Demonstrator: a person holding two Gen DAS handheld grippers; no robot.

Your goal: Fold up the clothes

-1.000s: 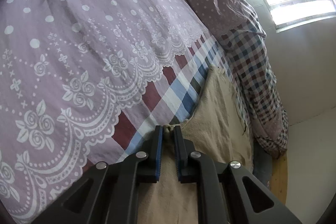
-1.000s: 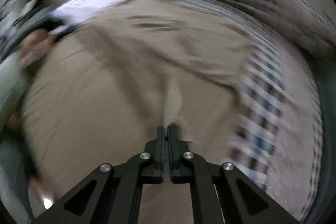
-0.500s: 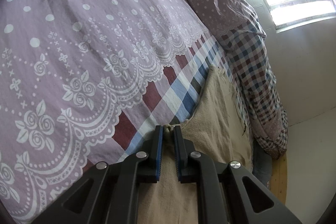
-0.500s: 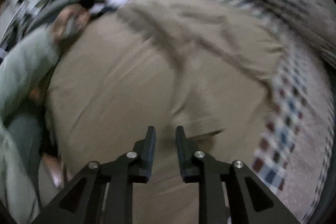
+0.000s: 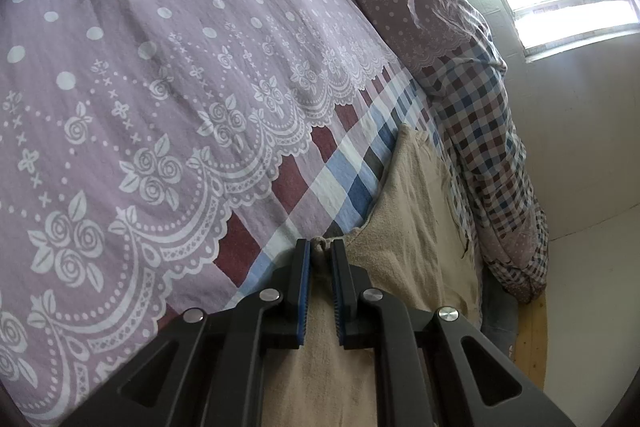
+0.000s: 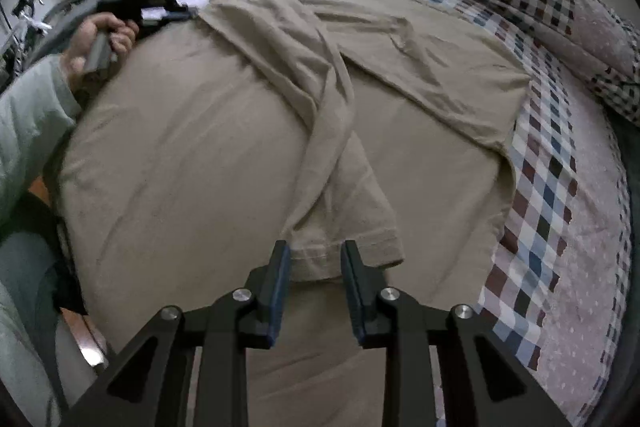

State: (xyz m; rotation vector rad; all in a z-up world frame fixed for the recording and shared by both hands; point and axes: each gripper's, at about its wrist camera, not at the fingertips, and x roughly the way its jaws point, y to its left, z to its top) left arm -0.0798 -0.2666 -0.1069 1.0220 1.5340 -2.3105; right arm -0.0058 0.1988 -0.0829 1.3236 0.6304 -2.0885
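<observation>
A beige shirt point(image 6: 208, 155) lies spread on the bed point(image 6: 560, 211), its body flat and broad, one sleeve point(image 6: 344, 211) folded in across the front. The sleeve runs as a long band from the far shoulder down toward the near edge of the bed, so its long axis points almost straight at the right gripper point(image 6: 314, 263). That gripper stands with its jaws apart and nothing between them; the sleeve's hemmed cuff lies just ahead of the tips, in the gap's line. The right hand-held tool is plainly the nearer one to the sleeve.

The left gripper point(image 5: 320, 259) is clenched on a bunched bit of the shirt's edge point(image 5: 404, 227) at the far side, where beige cloth meets the checked border of the bedcover point(image 5: 160, 87). A hand point(image 6: 102, 41) grips its handle there.

The shirt's near hem is cut off below the right gripper, and the other sleeve's lie under the rumpled folds is hard to make out.
</observation>
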